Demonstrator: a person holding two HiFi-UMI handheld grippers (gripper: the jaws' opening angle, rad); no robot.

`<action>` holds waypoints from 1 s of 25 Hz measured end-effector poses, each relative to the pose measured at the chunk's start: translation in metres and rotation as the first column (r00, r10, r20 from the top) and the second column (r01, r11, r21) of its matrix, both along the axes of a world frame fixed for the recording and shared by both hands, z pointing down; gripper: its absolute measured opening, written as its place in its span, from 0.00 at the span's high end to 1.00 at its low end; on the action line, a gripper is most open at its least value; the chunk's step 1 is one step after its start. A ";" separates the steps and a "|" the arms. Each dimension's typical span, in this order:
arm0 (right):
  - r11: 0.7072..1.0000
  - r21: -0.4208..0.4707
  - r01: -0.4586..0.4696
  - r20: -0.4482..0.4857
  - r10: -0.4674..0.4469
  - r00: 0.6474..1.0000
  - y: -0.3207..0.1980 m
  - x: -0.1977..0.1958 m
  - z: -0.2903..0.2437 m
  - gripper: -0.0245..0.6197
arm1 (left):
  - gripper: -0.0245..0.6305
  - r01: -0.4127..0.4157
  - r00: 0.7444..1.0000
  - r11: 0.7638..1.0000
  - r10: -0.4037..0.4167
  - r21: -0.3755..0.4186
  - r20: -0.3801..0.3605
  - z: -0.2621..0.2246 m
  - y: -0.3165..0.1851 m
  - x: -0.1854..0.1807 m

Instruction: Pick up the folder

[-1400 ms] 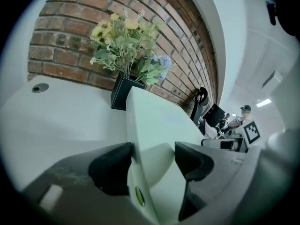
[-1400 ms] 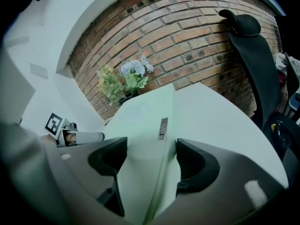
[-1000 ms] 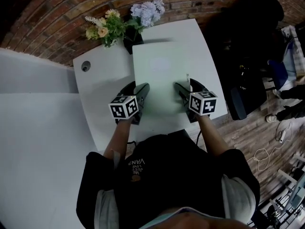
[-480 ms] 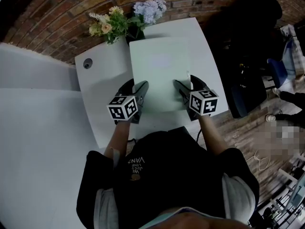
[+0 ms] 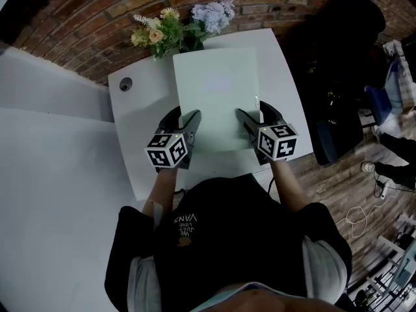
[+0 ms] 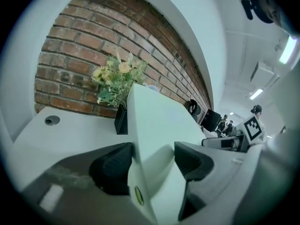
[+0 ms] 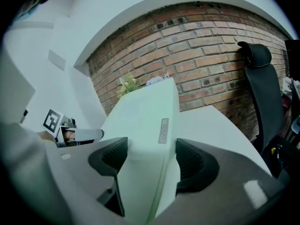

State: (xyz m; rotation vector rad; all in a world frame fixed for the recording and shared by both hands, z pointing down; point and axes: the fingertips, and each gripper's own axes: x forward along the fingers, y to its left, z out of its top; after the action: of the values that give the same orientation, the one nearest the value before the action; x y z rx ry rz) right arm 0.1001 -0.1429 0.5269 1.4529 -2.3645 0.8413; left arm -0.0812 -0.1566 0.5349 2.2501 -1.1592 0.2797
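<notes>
The pale green folder [image 5: 218, 96] is a large flat sheet-like case held over the white table [image 5: 140, 132], its far edge reaching the flowers. My left gripper [image 5: 184, 126] is shut on its near left edge, and my right gripper [image 5: 254, 121] is shut on its near right edge. In the left gripper view the folder [image 6: 157, 118] stands edge-on between the dark pads of the left gripper [image 6: 151, 161]. In the right gripper view the folder [image 7: 143, 118], with a small label, fills the gap of the right gripper [image 7: 150, 162].
A dark vase of yellow and pale blue flowers [image 5: 172, 30] stands at the table's far edge against a brick wall [image 5: 97, 18]. A cable grommet [image 5: 125, 84] is at the far left of the table. A black office chair [image 5: 338, 64] stands to the right.
The folder has risen and moved toward the wall with both grippers on it; its far edge now covers the vase. Both grippers keep their hold.
</notes>
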 end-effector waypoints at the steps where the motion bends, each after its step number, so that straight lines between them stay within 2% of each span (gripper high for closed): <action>1: 1.000 0.005 0.002 0.004 -0.002 1.000 -0.001 -0.003 -0.002 0.47 | 0.52 0.005 1.000 1.000 -0.005 0.009 -0.003 -0.003 0.000 -0.003; 13: 0.996 0.071 0.048 -0.002 -0.048 0.999 -0.003 -0.035 -0.024 0.47 | 0.54 0.058 0.998 0.994 -0.057 0.092 -0.009 -0.028 0.005 -0.037; 25: 0.984 0.154 0.087 -0.006 -0.087 0.996 -0.004 -0.055 -0.044 0.47 | 0.55 0.095 0.995 0.976 -0.098 0.196 0.003 -0.055 0.010 -0.058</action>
State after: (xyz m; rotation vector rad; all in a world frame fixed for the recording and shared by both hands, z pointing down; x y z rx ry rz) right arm 0.0446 -0.1467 0.4828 1.3915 -2.5226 0.6506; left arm -0.1396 -0.1467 0.4799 2.3531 -1.3498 0.1472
